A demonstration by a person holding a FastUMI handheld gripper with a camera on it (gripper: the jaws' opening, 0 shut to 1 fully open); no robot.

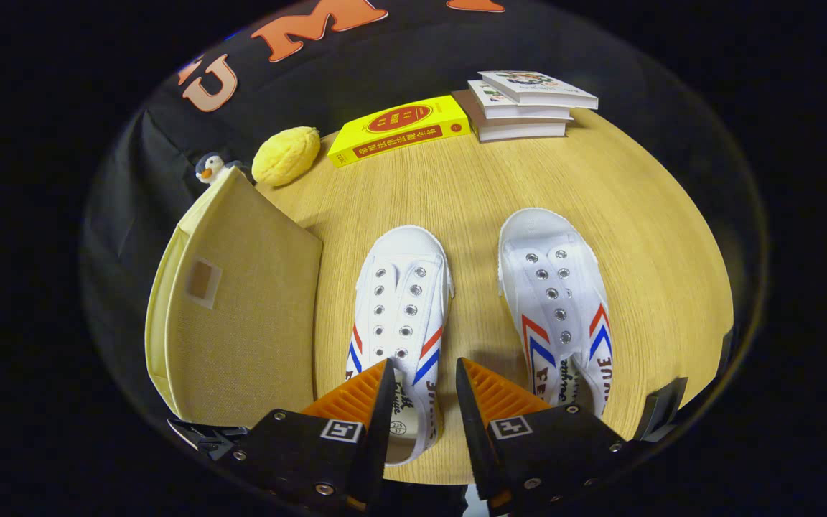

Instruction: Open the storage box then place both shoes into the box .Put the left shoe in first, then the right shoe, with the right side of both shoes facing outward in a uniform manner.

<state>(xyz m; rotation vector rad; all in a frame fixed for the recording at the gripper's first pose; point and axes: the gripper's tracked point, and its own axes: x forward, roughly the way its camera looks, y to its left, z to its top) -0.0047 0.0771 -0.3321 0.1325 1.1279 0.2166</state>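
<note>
Two white canvas shoes with red and blue stripes lie side by side on the wooden table point(471, 187), toes pointing away from me. The left shoe point(400, 309) runs back between my fingers, its heel opening between the two pads. The right shoe point(555, 301) lies just ahead of my right finger point(489, 391). A pale yellow fabric storage box point(241, 301) with its lid closed stands to the left of the left shoe. My gripper point(424, 373) is open above the heel of the left shoe, and neither finger presses on it.
Beyond the shoes, a yellow book point(399, 129) lies flat at the far table edge, with a stack of three books point(525, 104) to its right. A yellow plush ball point(286, 154) and a small penguin toy point(209, 169) sit behind the box.
</note>
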